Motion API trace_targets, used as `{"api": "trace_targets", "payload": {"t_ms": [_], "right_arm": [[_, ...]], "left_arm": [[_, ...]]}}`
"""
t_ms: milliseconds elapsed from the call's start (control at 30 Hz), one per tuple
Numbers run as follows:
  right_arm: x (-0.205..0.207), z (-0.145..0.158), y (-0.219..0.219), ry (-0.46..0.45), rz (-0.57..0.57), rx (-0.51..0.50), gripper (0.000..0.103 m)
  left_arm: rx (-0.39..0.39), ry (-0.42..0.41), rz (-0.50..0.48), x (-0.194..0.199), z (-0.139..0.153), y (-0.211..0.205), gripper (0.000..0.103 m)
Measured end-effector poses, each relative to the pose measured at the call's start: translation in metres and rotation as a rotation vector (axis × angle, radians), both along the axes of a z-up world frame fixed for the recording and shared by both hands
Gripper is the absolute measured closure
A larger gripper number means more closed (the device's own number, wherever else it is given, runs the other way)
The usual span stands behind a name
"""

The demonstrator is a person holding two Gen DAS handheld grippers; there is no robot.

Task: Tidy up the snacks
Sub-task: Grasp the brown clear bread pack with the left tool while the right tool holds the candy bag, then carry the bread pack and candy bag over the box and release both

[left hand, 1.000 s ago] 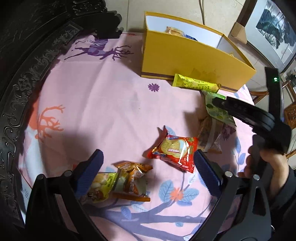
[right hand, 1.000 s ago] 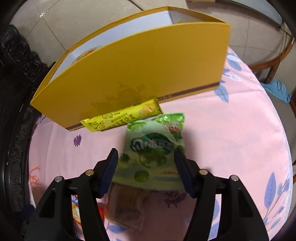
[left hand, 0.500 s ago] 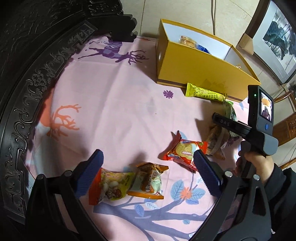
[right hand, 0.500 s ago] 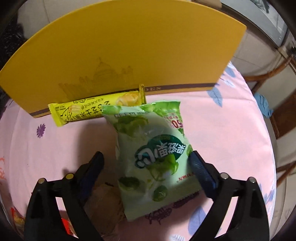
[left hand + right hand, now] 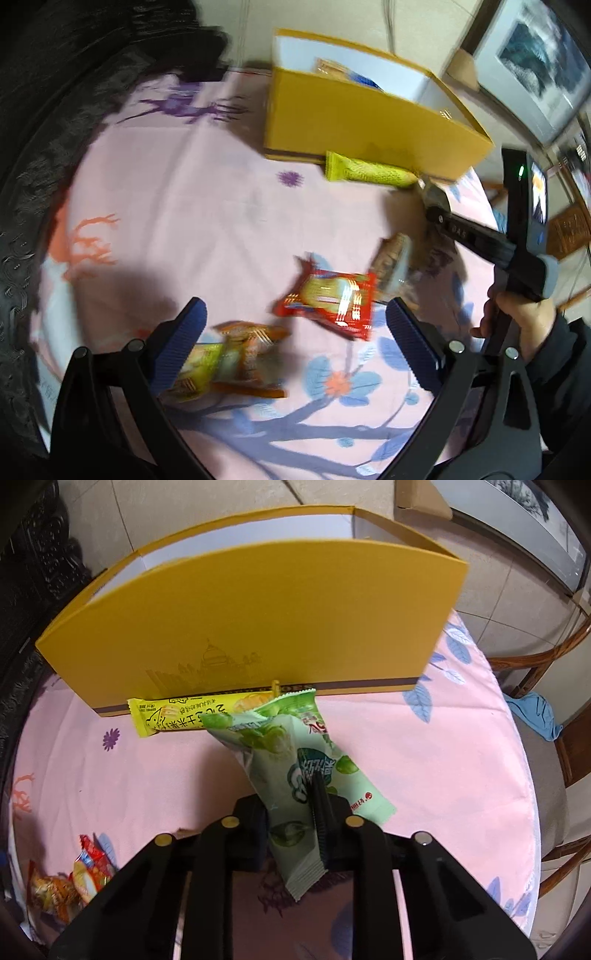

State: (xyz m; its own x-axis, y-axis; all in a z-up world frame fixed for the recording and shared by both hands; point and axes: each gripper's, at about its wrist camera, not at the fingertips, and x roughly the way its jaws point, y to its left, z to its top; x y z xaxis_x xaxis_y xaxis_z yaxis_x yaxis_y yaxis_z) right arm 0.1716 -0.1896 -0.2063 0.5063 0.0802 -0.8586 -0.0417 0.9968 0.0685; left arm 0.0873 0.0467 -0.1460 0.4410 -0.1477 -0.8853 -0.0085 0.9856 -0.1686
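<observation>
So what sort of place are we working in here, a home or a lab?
Most likely a home living or dining room: a round table under a pink printed tablecloth, a wooden chair on the tiled floor, dark carved furniture and a framed picture leaning nearby.

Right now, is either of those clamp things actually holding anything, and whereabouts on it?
Yes. The right gripper is pinched shut on the green snack packet, across its lower middle, near one end. The left gripper is open and holds nothing.

Glossy plastic green packet (image 5: pixel 310 771), matt yellow cardboard box (image 5: pixel 258 620)
</observation>
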Motion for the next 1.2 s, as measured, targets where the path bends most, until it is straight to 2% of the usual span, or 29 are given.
{"api": "trace_targets", "payload": {"t_ms": [133, 267, 433, 533, 567, 600, 667, 700, 733, 900, 1200], "right_arm": [[-0.008, 0.01, -0.008, 0.008, -0.011, 0.01, 0.082], [-0.034, 0.011, -0.035, 0.034, -0.035, 0.01, 0.082], [-0.064, 0.006, -0.056, 0.054, -0.065, 0.02, 0.082], [-0.073, 0.005, -0.06, 0.059, -0.082, 0.036, 0.082], [-0.074, 0.005, -0.059, 0.062, -0.084, 0.038, 0.082], [-0.075, 0.005, -0.06, 0.063, -0.087, 0.042, 0.082], [-0.076, 0.004, -0.058, 0.064, -0.089, 0.045, 0.082], [-0.076, 0.004, -0.058, 0.065, -0.09, 0.047, 0.082], [-0.074, 0.004, -0.058, 0.065, -0.091, 0.049, 0.082], [-0.073, 0.005, -0.055, 0.06, -0.08, 0.059, 0.082], [-0.08, 0.018, -0.041, 0.01, -0.031, 0.086, 0.084]], "left_arm": [[0.012, -0.008, -0.112, 0.017, -0.013, -0.051, 0.004], [0.048, -0.024, -0.213, 0.04, -0.027, -0.092, 0.004], [0.056, 0.039, -0.235, 0.069, -0.055, -0.108, 0.004], [0.063, 0.047, -0.241, 0.077, -0.063, -0.11, 0.005], [0.064, 0.044, -0.25, 0.078, -0.066, -0.112, 0.007], [0.058, 0.045, -0.259, 0.077, -0.069, -0.113, 0.029], [0.09, 0.022, -0.296, 0.073, -0.07, -0.12, 0.041], [0.11, 0.011, -0.316, 0.07, -0.069, -0.123, 0.055], [0.117, 0.003, -0.329, 0.067, -0.069, -0.126, 0.06], [0.073, 0.003, -0.294, 0.058, -0.064, -0.118, 0.067], [0.029, -0.018, -0.222, 0.041, -0.038, -0.097, 0.067]]}}
